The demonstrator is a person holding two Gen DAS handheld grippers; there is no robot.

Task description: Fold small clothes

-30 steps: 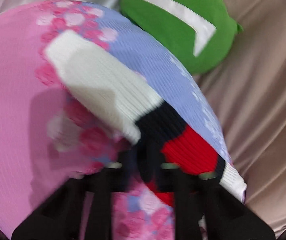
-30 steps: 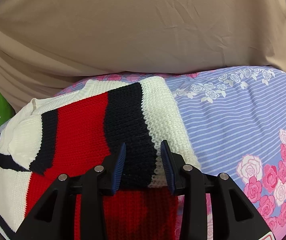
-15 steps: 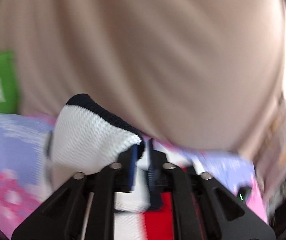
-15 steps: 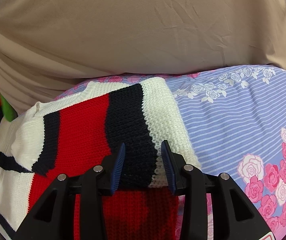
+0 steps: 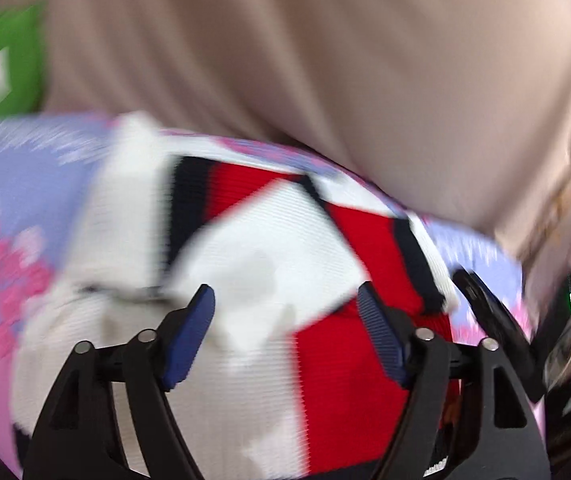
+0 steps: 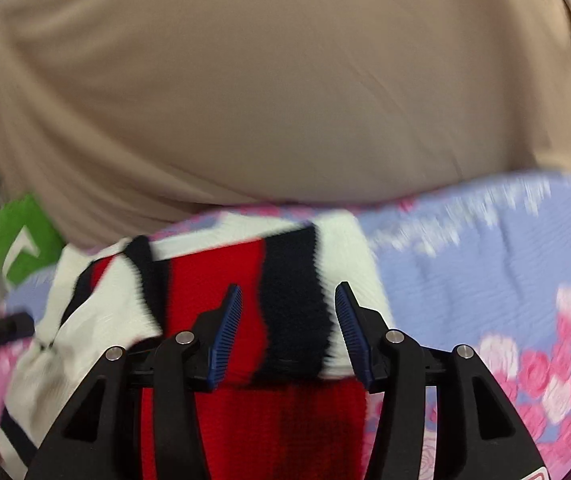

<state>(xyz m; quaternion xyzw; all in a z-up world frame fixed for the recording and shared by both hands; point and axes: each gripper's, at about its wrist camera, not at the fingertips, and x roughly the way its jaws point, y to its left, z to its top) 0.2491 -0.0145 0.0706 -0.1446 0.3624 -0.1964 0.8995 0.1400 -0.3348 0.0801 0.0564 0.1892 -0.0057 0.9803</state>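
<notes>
A small knitted sweater point(image 5: 269, 248) in white, red and navy stripes lies on a floral pink and lilac sheet point(image 5: 17, 184), with both sleeves folded across its body. My left gripper point(image 5: 285, 300) is open and empty just above the sweater's white left sleeve. In the right wrist view the sweater point(image 6: 213, 276) lies in front of my right gripper point(image 6: 287, 300), which is open and empty over the folded navy and white sleeve. The other gripper's black finger shows at the right edge of the left wrist view point(image 5: 497, 316). Both views are blurred.
A green cushion point(image 6: 25, 236) with a white mark lies at the far left point(image 5: 1, 72). A beige draped cloth point(image 6: 285, 92) covers everything behind the sheet. The floral sheet point(image 6: 485, 280) stretches to the right of the sweater.
My left gripper carried the white sleeve across the sweater, then opened and let it go. My right gripper has opened wider and shifted slightly over its sleeve.
</notes>
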